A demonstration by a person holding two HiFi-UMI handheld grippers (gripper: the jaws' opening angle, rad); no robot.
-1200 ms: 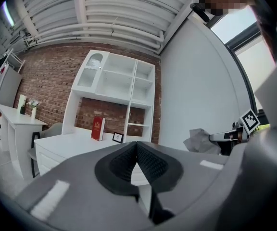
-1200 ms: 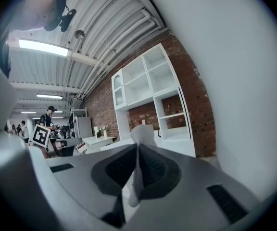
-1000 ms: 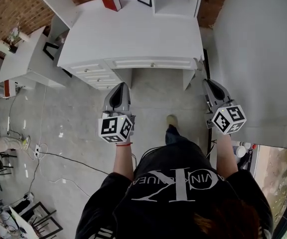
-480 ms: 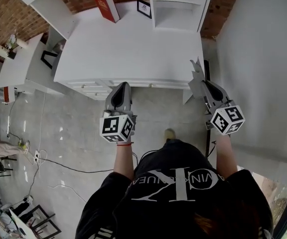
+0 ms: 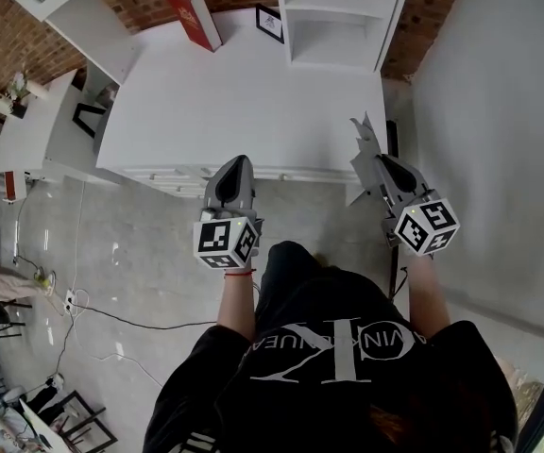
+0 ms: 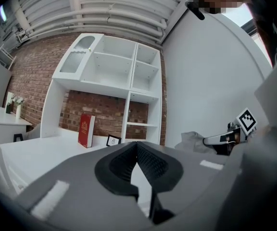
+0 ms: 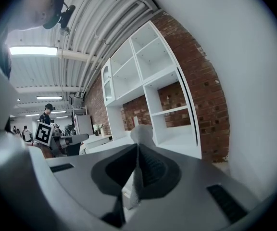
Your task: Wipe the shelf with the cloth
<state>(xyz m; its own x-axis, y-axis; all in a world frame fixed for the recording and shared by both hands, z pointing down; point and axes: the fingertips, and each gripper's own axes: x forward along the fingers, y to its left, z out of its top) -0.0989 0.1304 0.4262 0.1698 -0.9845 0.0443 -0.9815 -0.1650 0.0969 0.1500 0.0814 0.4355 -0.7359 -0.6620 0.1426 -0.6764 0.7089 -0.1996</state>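
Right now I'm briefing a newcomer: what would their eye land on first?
The pale cloth pinched in the right gripper, over the near right corner of the white desk. Then the red book at its back, left of the white shelf unit.

A large "CK" monogram crosses the person's black shirt (image 5: 333, 347), its smaller lettering only partly legible. The gold print on the red book (image 5: 193, 17) at the desk's (image 5: 253, 92) back edge is unreadable.
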